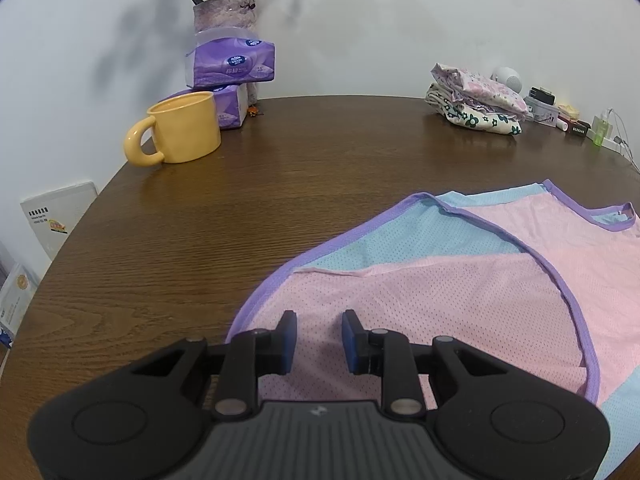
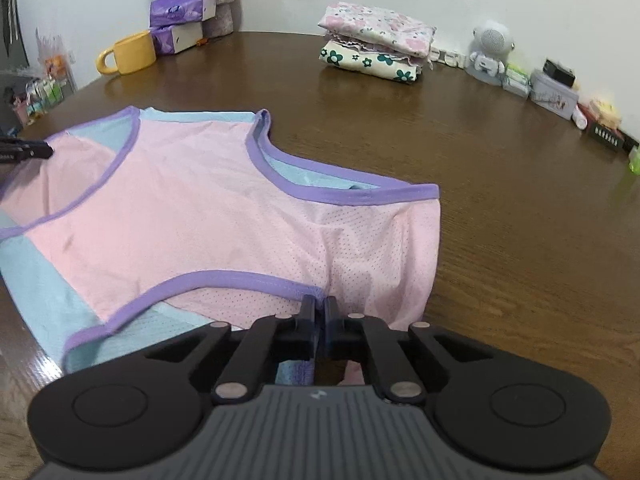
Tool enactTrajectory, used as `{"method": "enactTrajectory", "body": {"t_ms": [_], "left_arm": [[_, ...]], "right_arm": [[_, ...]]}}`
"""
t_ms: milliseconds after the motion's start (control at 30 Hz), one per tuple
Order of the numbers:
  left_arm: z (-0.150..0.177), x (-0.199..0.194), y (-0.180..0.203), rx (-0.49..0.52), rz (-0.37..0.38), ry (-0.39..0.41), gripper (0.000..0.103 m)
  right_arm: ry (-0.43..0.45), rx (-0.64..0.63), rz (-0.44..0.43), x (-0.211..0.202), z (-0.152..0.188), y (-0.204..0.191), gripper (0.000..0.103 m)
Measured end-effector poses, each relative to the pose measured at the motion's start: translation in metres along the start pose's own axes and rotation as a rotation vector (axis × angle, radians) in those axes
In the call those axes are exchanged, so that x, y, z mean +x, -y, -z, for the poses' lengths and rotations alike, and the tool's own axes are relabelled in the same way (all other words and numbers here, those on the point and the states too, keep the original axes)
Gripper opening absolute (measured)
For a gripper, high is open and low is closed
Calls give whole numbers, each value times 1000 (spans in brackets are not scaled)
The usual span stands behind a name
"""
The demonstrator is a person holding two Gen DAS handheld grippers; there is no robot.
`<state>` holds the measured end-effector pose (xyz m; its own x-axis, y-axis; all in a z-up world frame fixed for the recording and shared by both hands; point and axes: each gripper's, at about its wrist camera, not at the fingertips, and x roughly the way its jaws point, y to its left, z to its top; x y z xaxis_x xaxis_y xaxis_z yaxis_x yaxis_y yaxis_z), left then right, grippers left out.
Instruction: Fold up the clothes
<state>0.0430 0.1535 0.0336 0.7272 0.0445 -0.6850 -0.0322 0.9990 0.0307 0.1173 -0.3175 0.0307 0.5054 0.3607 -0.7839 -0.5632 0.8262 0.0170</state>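
A pink and light-blue mesh vest (image 1: 460, 280) with purple trim lies on the brown wooden table (image 1: 240, 208). Its left side panel is folded over onto the middle. My left gripper (image 1: 319, 320) is open just above the folded pink panel, with nothing between its blue pads. In the right wrist view the vest (image 2: 208, 216) lies spread ahead, with its right side folded in as well. My right gripper (image 2: 319, 306) is shut on the purple-trimmed edge of that folded side. The left gripper's black tip (image 2: 28, 150) shows at the far left edge.
A yellow mug (image 1: 180, 128), purple tissue packs (image 1: 232, 60) and a vase of flowers (image 1: 224, 16) stand at the back left. A stack of folded floral clothes (image 2: 376, 44) sits at the back. Small items and a white speaker figure (image 2: 490, 50) line the wall on the right.
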Motion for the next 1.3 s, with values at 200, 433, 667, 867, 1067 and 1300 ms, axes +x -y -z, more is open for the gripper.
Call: {"method": "enactTrajectory", "body": {"t_ms": [200,433,667,867,1067,1300], "left_arm": [[1,0,0,-3,-2,3,23],[2,-2,0,-2,-1,7,23],[2,-2,-1,-5,0,7,23],[2,-2,0,-2,0,7,23],[2,-2,-1,-3,2,8,23],[3,-2,-1,-6,2,15,23]], "right_arm": [[48,52,-31,-24,3,8,3],[16,-8,19,-24,11,-6,18],[85,-16,77,-35,11,-11,36],[138,120,154,-10,-14,15,36],[67,203,157,34,-35,40,29],[73,245,213,45,-34,56,23]]}}
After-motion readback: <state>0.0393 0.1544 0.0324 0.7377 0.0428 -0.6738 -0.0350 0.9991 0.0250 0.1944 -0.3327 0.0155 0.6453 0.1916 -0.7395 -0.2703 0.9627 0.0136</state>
